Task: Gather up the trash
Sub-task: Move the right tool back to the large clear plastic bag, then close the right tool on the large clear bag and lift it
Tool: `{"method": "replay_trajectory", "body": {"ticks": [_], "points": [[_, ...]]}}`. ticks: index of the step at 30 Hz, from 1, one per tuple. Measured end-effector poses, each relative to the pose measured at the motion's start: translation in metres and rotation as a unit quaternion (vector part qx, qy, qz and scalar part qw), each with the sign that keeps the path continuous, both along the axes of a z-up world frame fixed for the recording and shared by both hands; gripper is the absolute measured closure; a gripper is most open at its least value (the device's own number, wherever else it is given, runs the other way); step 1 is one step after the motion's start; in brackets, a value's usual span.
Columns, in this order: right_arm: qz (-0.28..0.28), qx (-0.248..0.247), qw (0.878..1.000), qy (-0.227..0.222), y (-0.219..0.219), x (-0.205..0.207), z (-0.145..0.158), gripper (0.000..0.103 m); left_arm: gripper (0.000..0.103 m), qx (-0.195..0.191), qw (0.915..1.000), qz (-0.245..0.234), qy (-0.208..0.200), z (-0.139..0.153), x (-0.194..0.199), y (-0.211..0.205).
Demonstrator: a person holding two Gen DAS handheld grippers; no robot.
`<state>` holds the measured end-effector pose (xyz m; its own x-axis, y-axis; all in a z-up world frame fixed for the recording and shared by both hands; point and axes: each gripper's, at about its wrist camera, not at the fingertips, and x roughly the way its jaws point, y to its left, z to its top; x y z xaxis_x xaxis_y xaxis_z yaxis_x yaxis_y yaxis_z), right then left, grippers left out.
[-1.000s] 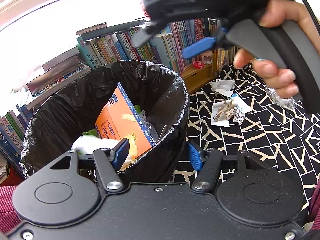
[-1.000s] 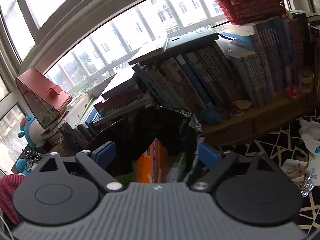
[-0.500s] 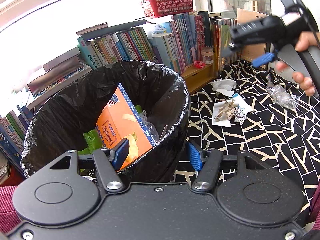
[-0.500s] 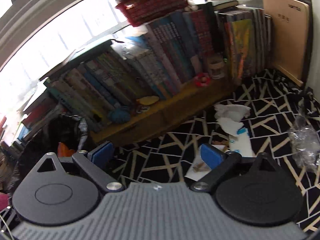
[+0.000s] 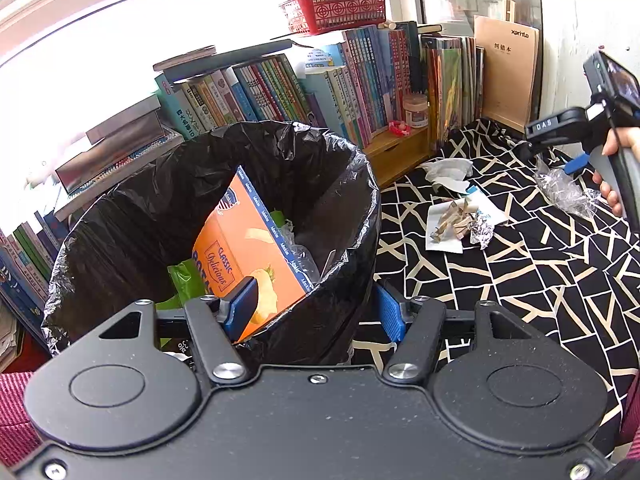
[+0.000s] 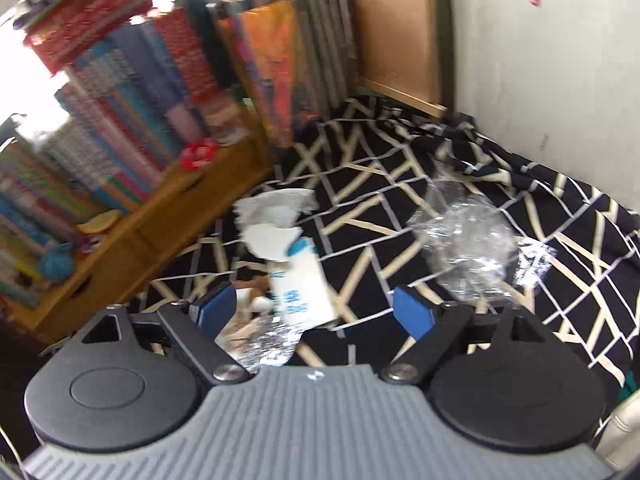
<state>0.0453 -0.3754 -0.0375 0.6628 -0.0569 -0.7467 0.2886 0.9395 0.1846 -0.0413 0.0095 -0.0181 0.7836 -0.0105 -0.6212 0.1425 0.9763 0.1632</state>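
A bin lined with a black bag [image 5: 224,184] holds an orange snack box [image 5: 248,252] and a green wrapper [image 5: 186,280]. My left gripper [image 5: 316,308] is open astride the bin's near rim, one finger inside and one outside, holding nothing. Held by a hand, my right gripper [image 5: 560,160] hovers open and empty over the patterned cloth [image 5: 540,280]. Under it lie crumpled clear plastic [image 6: 468,240], a white tissue [image 6: 276,212], a white-and-blue packet [image 6: 300,284] and a foil wad [image 6: 272,336]. The right gripper [image 6: 314,308] has the packet between its fingers in view, apart from both.
A white sheet with brown scraps [image 5: 452,220] lies on the cloth beside the foil. A low wooden shelf [image 5: 400,152] packed with books runs behind the bin, with a red basket [image 5: 332,8] on top. A brown board [image 5: 508,72] leans against the wall at the far right.
My right gripper swung from over the bin across to the right, above the litter on the cloth. A white wad seen in the bin is out of sight. The left gripper stayed put.
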Motion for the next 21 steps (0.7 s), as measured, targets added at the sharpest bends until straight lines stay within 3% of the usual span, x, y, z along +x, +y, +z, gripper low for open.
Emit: {"method": "replay_trajectory", "body": {"ticks": [6, 10, 16, 21], "points": [[-0.064, -0.036, 0.997, 0.01, -0.035, 0.007, -0.02, 0.015, 0.043, -0.003, 1.0, -0.003, 0.001, 0.001, -0.002, 0.001], [-0.111, -0.028, 0.993, 0.035, -0.061, 0.008, -0.035, 0.015, 0.043, -0.005, 1.0, -0.003, 0.002, 0.002, -0.002, 0.001], [-0.142, -0.061, 0.987, 0.05, -0.082, 0.016, -0.053, 0.015, 0.043, -0.005, 1.0, -0.003, 0.001, 0.002, -0.003, 0.0], [-0.137, -0.096, 0.984, 0.056, -0.088, 0.03, -0.071, 0.0, 0.043, -0.007, 1.0, 0.003, 0.002, 0.003, -0.003, 0.002]]}}
